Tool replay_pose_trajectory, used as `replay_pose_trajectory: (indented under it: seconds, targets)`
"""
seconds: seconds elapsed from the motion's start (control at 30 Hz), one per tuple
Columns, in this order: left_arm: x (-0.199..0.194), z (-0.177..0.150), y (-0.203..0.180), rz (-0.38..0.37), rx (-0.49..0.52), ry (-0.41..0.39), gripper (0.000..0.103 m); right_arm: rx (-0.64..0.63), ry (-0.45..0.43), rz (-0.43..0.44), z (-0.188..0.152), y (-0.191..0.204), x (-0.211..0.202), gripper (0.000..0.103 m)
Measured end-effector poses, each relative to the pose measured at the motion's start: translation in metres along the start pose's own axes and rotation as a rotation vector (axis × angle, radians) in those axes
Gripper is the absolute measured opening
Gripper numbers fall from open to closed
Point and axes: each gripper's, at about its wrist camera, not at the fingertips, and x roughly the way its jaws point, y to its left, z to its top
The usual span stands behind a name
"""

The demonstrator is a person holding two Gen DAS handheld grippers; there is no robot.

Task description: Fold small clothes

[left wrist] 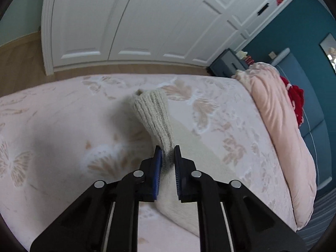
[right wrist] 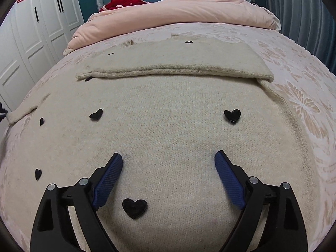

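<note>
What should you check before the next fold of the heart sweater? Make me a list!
1. Left claw has hold of the ribbed cuff: ok, shut on it, cuff lifted off the bed.
2. Right claw ready to grab: ok, open, holding nothing.
3. Right claw over the sweater: ok, knit lies between its fingers.
4. One sleeve already folded across the body: ok, lying flat.
5. Sweater body smooth: ok as far as seen.
6. Where the left claw's sleeve should land is free: cannot tell, neither view shows both together.
</note>
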Motion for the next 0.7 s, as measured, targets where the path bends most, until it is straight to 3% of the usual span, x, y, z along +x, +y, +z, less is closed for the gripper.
replay_pose_trajectory:
  seconds: [0.17,0.27,0.37,0.4,0.47,0.5,0.6,0.7]
  targets:
    - [-0.058,-0.045,-0.120,-0.272,0.235,-0.006,0.010,0.015,-0.006,0.023,-0.001,-0.002,0.000,0.089]
    - [-0.085,-0.108,-0.200,-0.470,0.368,0.051,0.009,0.020,-0.008,0.032,-0.001,-0.003,-0.001,0.089]
    - [-0.090,-0.192,-0.263,-0.617,0.471,0.205,0.010,0.029,-0.010,0.049,0.000,-0.004,-0.002,0.091]
    - [-0.086,-0.223,-0.274,-0.636,0.496,0.260,0.012,0.034,-0.011,0.056,0.000,-0.005,-0.002,0.091]
    - [-0.069,-0.283,-0.285,-0.621,0.551,0.381,0.035,0.044,-0.013,0.070,0.001,-0.007,-0.003,0.091]
    - [-0.060,-0.308,-0.282,-0.593,0.557,0.431,0.052,0.049,-0.014,0.077,0.001,-0.008,-0.003,0.091]
    - [-0.039,-0.356,-0.249,-0.518,0.516,0.543,0.057,0.078,-0.015,0.111,0.003,-0.013,-0.006,0.091]
    - [-0.033,-0.358,-0.198,-0.478,0.418,0.559,0.068,0.124,-0.028,0.150,0.019,-0.015,-0.016,0.091]
